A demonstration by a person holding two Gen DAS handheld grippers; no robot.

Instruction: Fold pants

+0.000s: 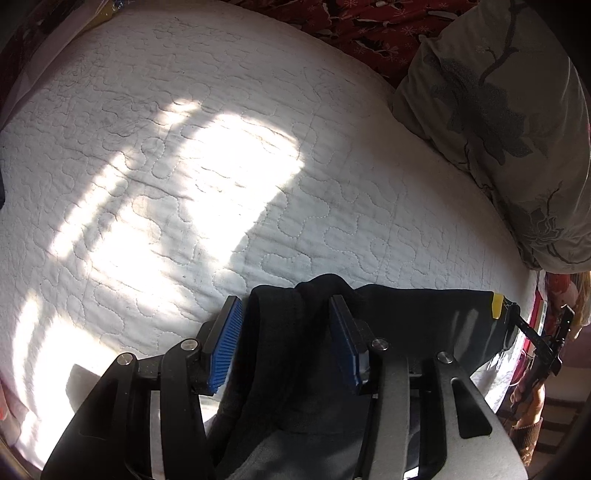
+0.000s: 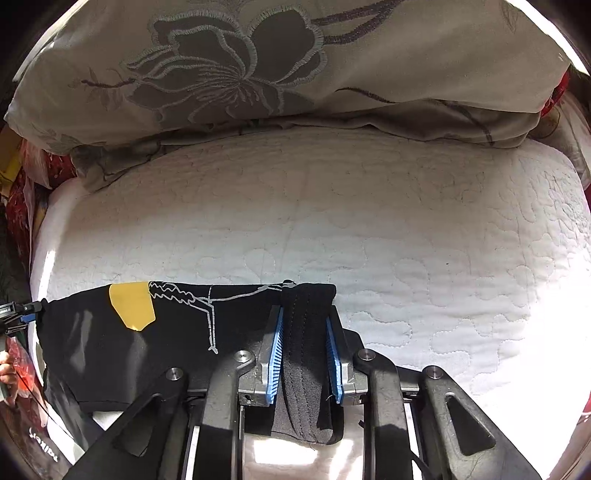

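Black pants with a yellow patch and white line print hang stretched between my two grippers above a white quilted bed. My left gripper, with blue pads, has bunched black fabric between its fingers; the fingers stand fairly wide around the cloth. My right gripper is closed on the gathered waistband edge. The right gripper also shows far right in the left wrist view, holding the other end.
A beige pillow with a grey flower print lies at the head of the bed, also in the left wrist view. Red patterned fabric lies beyond the bed. Clutter sits off the bed's edge.
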